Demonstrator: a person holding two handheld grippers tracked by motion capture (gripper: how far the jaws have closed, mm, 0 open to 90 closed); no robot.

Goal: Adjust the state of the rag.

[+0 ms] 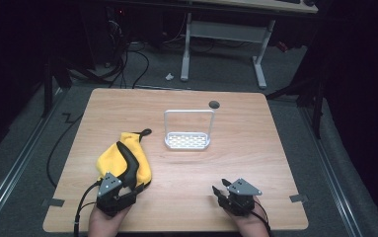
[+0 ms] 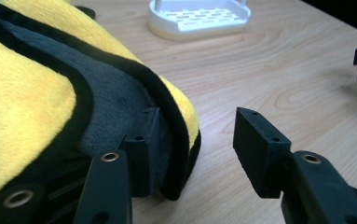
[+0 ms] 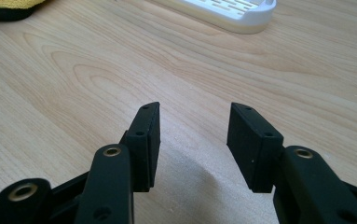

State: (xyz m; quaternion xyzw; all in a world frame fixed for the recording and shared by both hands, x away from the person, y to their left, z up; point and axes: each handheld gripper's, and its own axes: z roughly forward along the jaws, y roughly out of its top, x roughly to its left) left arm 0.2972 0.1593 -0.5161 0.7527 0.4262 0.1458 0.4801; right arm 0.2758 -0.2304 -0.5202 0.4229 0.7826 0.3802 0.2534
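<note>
I see the yellow and black cloth [image 1: 123,159] lying near the surface's [image 1: 255,148] left edge, towards the near side. My left tongs [image 1: 127,190] stand open, one pad against the cloth's near hem. My right tongs [image 1: 219,192] gape empty by the near edge.

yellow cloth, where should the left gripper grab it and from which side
Take the yellow cloth at its near black-trimmed edge, coming in low from the person's side. That folded edge stands up off the table, and the left gripper is open with one jaw already against it.
</note>
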